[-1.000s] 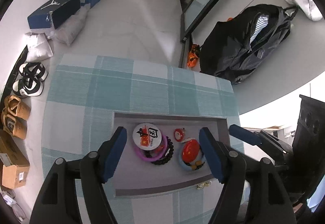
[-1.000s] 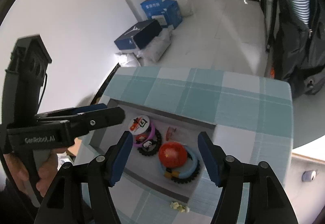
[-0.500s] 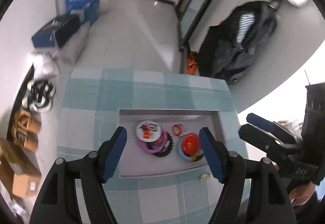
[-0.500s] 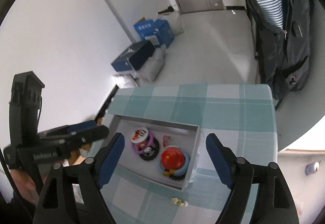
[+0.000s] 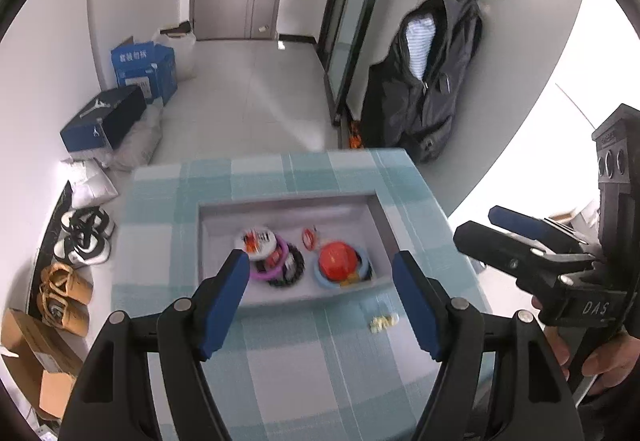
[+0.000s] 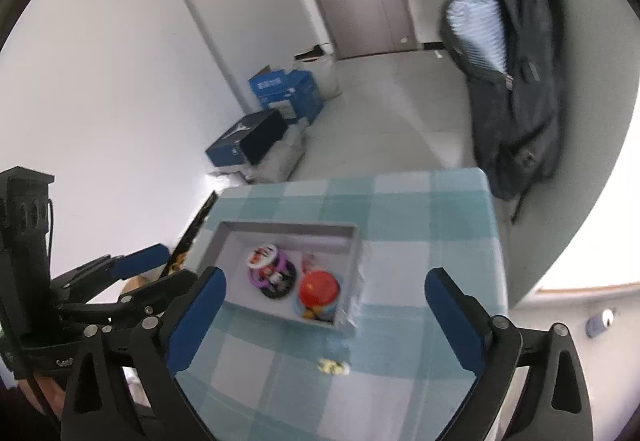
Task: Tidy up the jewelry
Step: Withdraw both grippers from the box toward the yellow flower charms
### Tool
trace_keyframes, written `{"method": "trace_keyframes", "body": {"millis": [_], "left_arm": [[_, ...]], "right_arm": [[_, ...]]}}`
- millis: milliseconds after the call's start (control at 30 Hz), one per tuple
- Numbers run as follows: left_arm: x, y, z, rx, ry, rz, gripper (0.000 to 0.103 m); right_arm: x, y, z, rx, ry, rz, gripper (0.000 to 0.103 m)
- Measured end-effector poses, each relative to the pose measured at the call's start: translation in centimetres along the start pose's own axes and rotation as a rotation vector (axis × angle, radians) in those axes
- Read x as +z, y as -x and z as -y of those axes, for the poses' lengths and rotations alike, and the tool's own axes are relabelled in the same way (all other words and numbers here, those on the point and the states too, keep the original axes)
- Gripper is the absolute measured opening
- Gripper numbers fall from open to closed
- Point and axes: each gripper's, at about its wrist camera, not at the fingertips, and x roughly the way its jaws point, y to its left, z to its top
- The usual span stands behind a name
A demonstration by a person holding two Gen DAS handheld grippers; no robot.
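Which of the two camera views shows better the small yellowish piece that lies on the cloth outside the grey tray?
The left wrist view. There the small yellowish piece lies nearer and less blurred, apart from the grey tray, on the checked cloth. In the right wrist view the piece is only a blurred speck below the tray's corner.

**What the two views leave unclear**

The pieces in the tray (image 5: 372,209) are smeared by motion in both views. The red dome (image 5: 338,267) covers most of the blue ring (image 5: 362,273) under it, and the white disc (image 5: 258,241) overlaps the purple ring (image 5: 280,269). The small red item (image 5: 309,237) is too blurred to identify. The pale cluster (image 6: 332,365) on the cloth (image 6: 420,253) is too small to make out. The hand (image 5: 600,357) is cut off at the picture's edge.
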Motion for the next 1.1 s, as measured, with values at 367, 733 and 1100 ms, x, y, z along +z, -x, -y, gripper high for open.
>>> {"method": "trace_keyframes", "body": {"millis": [367,733,1100], "left_arm": [[-5.2,-1.7,2.1,-0.038,-0.08,-0.107,0.07],[-6.7,-4.2,0.4,0.005,-0.028,-0.225,0.07],[-6.4,-5.0,-0.3,0.027,-0.005,-0.26,0.07]], "right_arm": [[-5.0,-0.4,0.1,0.004,0.049,-0.065,0.101],[-7.5,-3.8,1.1,-0.022,0.088,-0.23,0.087],[-7.8,-7.2,0.5,-0.044,0.167,-0.303,0.056]]}}
